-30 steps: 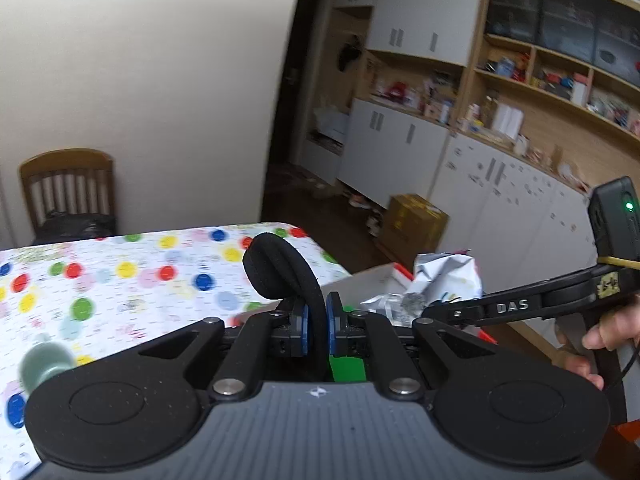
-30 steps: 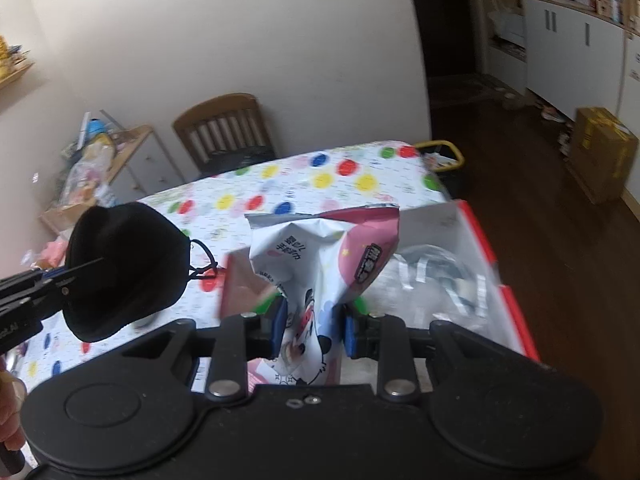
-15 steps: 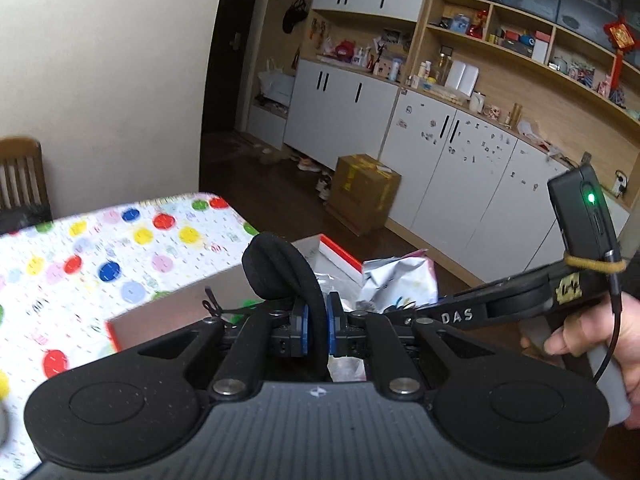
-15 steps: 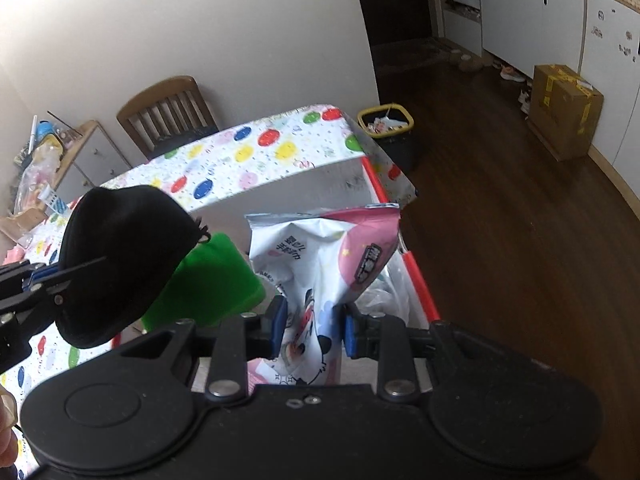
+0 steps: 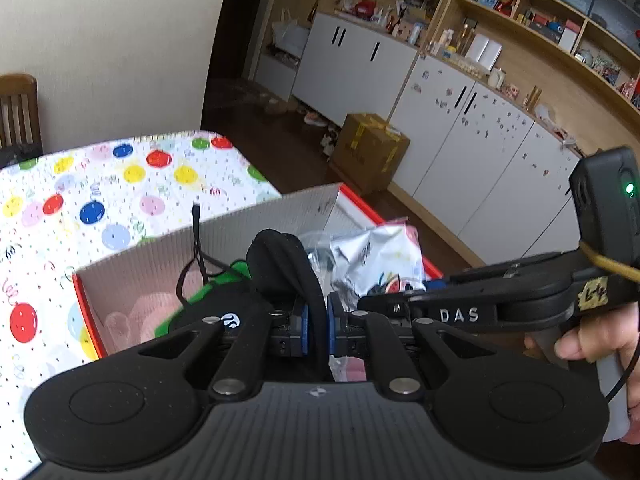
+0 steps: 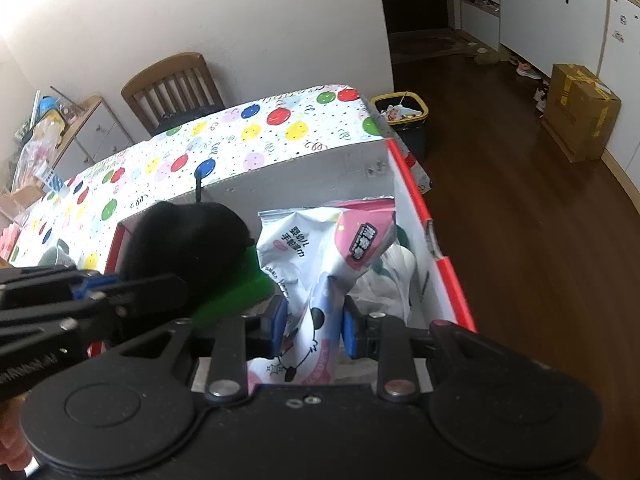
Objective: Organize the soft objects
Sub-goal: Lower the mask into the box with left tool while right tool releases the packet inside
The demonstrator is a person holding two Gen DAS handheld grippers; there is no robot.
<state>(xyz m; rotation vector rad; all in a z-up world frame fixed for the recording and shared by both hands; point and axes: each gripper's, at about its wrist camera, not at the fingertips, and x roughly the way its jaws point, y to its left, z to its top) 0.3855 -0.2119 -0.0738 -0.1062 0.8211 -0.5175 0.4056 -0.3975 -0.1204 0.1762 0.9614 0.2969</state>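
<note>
**Both tools loaded, hanging over the red box**

The landmark here is the red box, with grey inner walls, sitting at the near corner of the tabletop, which wears a white cloth with coloured dots. Beyond the box, at the far edge of the tabletop, stands a wooden chair against a plain pale wall. Off the box's right side, down on the dark wood floor, there's a yellow-rimmed bin and, farther off, a cardboard carton next to white cabinets with cluttered shelves above them.

The left tool is clamped tight on a black soft pouch. It stands on edge over the box's left half, long axis running up and away from the tool, with a thin cord poking up past the box's back wall.

The right tool is gripping a white-and-pink wipes pack around its lower part. The pack stands upright over the box's right half, long axis pointing up, sealed top edge highest. A green thing lies in the box under the pouch.
</note>
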